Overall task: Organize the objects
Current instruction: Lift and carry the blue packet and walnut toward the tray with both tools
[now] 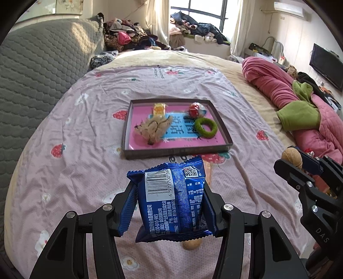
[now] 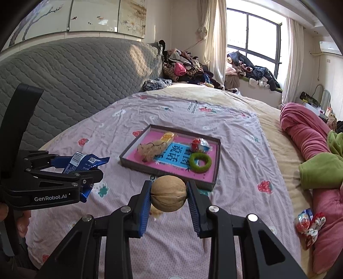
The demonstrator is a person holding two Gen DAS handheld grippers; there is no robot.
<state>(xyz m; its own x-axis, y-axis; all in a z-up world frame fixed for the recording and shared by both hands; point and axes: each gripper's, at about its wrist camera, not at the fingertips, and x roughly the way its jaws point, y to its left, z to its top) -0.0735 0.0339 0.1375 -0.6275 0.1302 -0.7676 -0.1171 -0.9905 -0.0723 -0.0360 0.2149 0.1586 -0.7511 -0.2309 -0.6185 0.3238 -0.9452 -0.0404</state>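
Left gripper [image 1: 171,199] pinching crinkled blue foil snack packet [image 1: 173,201], held above pink strawberry-print sheet [image 1: 85,171]. Right gripper [image 2: 168,194] clamped on round tan walnut [image 2: 168,193], also off sheet. Just beyond: shallow dark-rimmed cardboard tray [image 1: 178,153] with pink floor, holding fuzzy green ring [image 1: 206,126], red-white wrapped candy [image 1: 196,109], beige crumpled item [image 1: 153,128].

black gripper [image 2: 168,198], blue ribbed pads, silver screws

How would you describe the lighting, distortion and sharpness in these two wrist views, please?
Left wrist view: strong fisheye bending, black corners, window blown out, blue snack packet sharp, red ball in the tray slightly smeared. Right wrist view: same curvature, window glare, sun patch on the grey headboard, walnut crisp.
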